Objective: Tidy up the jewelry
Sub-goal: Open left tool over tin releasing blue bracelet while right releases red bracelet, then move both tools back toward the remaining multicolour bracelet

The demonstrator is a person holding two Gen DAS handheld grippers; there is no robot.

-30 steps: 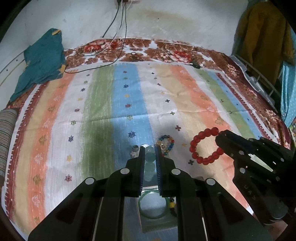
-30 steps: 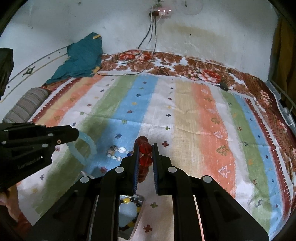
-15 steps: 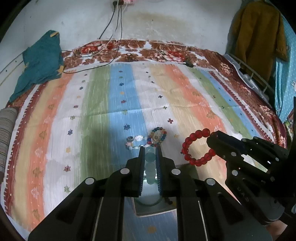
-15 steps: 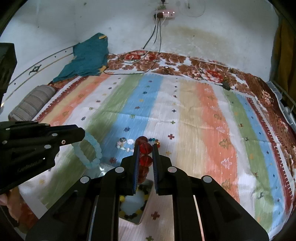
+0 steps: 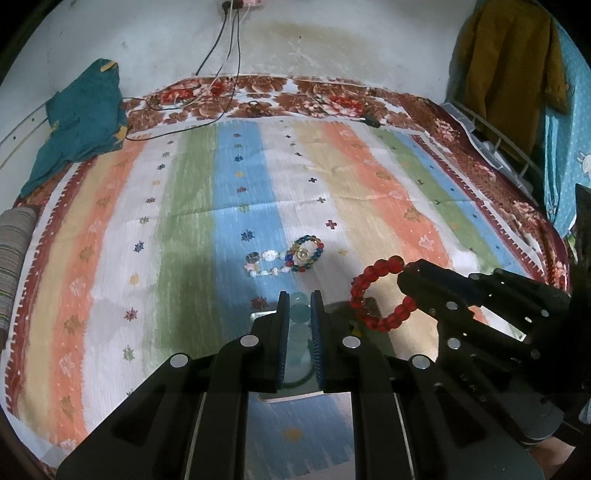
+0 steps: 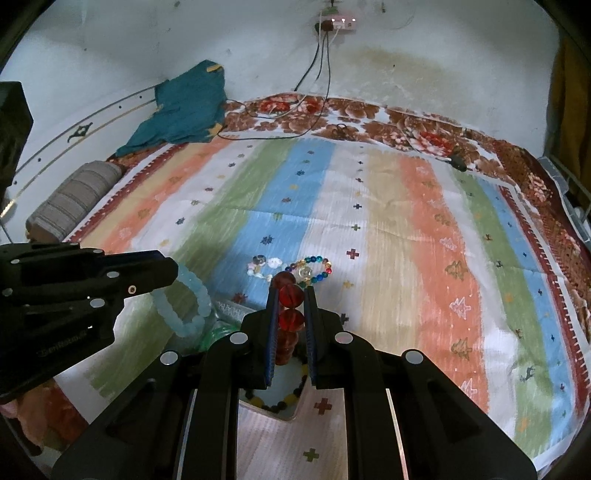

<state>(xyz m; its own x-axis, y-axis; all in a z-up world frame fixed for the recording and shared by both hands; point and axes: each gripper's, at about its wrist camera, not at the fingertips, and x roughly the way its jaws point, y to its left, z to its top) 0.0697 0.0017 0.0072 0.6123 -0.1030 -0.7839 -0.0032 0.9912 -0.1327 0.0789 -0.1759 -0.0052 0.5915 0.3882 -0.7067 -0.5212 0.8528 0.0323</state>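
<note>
Domestic bedroom. Evidence: bed under striped bedspread (image 5: pixel 207 206), bolster pillow (image 6: pixel 74 199) at its edge, stained plaster wall (image 6: pixel 406 51), wall socket (image 6: pixel 341 24) with trailing cables, hung clothing (image 5: pixel 509 59).

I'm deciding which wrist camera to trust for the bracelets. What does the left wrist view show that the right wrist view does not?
Only the left wrist view: the whole red bead bracelet as a loop hanging from the right gripper, and a mustard garment.
Only the right wrist view: the whole pale blue bracelet hanging from the left gripper, and a dark-and-yellow bead bracelet in the tray.
Both: the multicoloured bracelet on the striped bedspread.
</note>
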